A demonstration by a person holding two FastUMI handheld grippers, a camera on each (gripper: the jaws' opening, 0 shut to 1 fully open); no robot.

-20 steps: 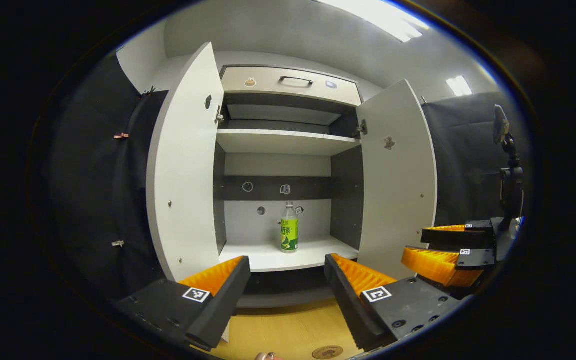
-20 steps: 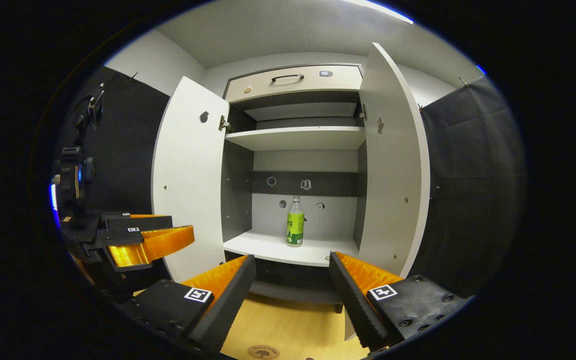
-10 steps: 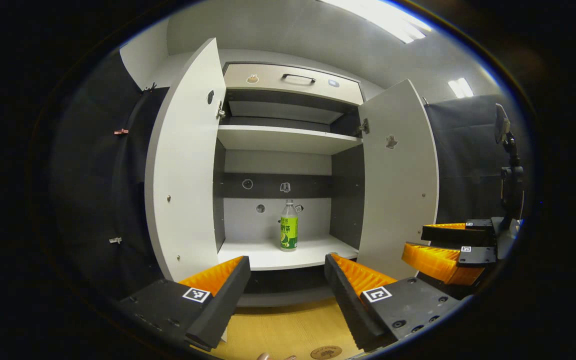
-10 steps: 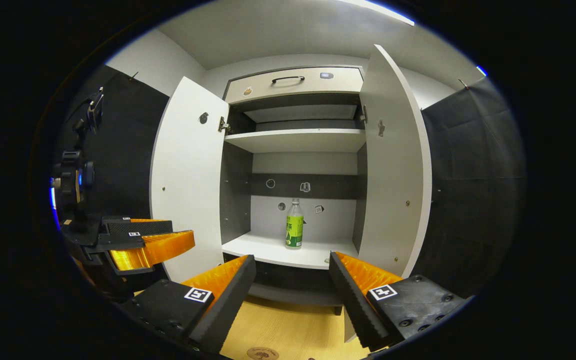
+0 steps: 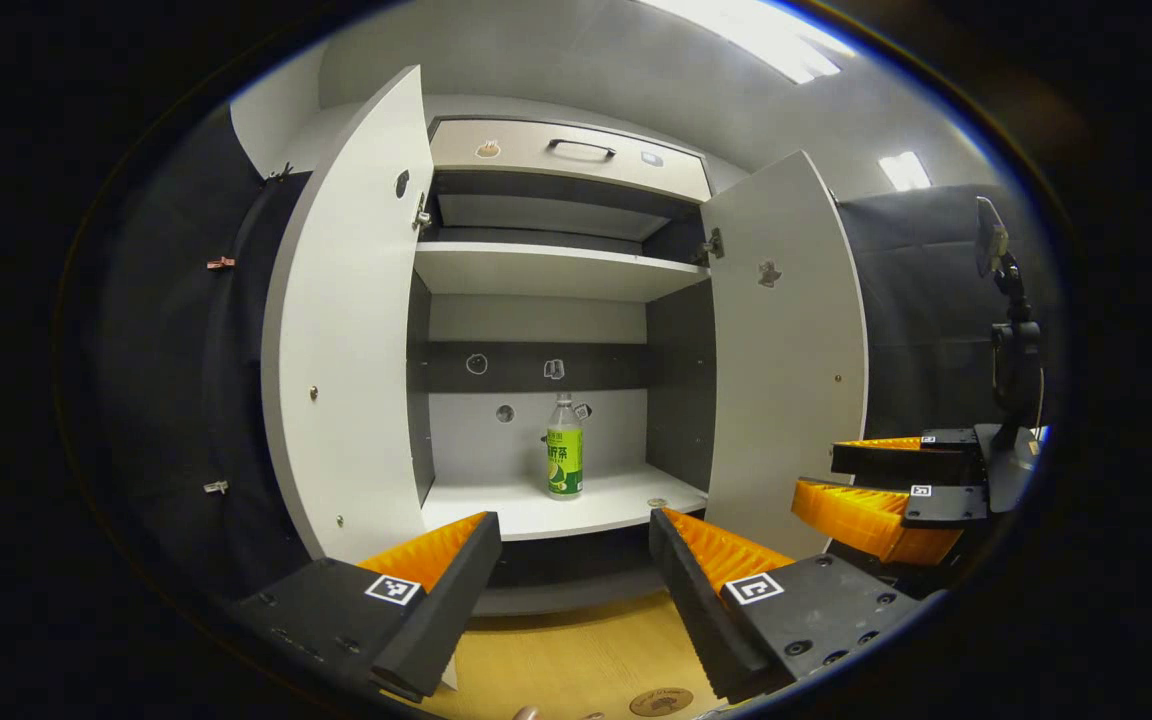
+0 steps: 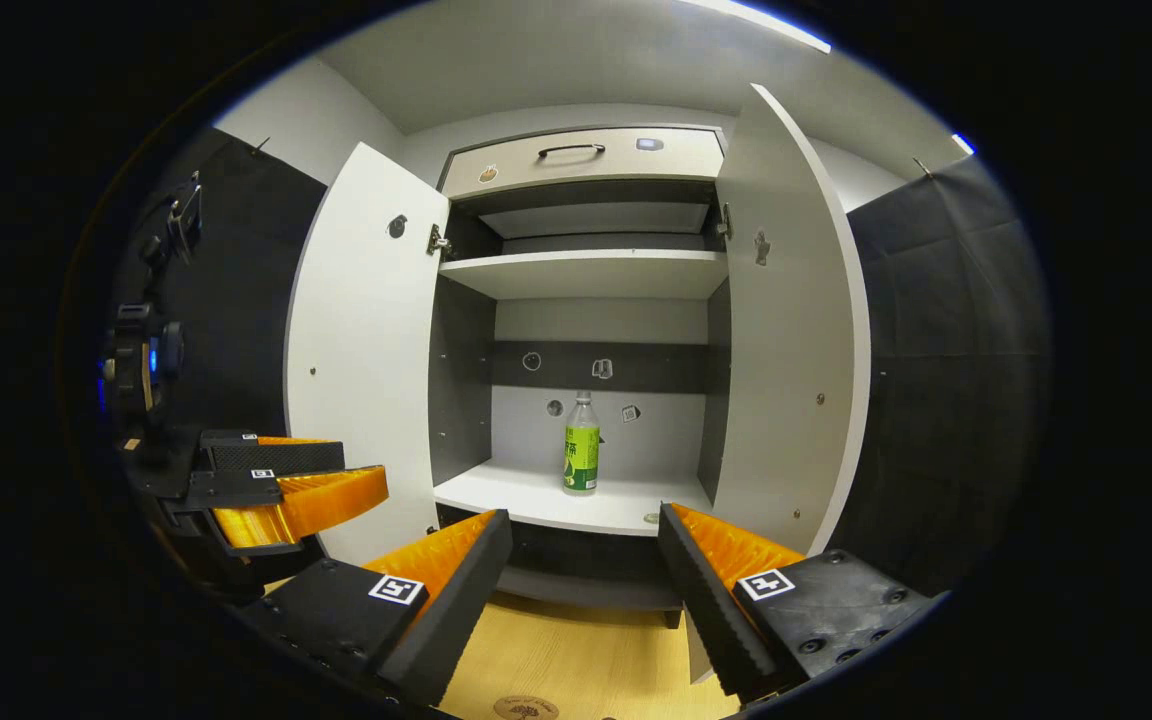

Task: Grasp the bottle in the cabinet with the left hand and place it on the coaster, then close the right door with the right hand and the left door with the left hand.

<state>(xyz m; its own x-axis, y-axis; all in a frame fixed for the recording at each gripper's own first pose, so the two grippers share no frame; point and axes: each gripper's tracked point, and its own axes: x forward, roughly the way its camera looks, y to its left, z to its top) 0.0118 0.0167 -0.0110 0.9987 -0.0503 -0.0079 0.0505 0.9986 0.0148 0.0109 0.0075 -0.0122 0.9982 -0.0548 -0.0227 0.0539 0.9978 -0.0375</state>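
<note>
At twelve o'clock the bottle (image 5: 564, 447) is standing upright, likely light and slippery; the left gripper (image 5: 574, 560), fingers apart, is facing its labelled middle.

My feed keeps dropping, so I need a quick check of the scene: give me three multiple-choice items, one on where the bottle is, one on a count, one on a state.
1. Where does the clear plastic bottle with the green label stand?
A. On the lower white shelf of the cabinet
B. On the upper shelf
C. On the round wooden coaster

2. How many of the white cabinet doors are open?
A. None
B. One
C. Two

3. How is the left gripper set?
A. Shut on the bottle
B. Open, holding nothing
C. Shut on a door edge

Answers:
1. A: the bottle is upright on the lower shelf, near the back wall.
2. C: the left door and the right door both swing outward.
3. B: its fingers are spread wide in front of the cabinet, with nothing between them.
</note>
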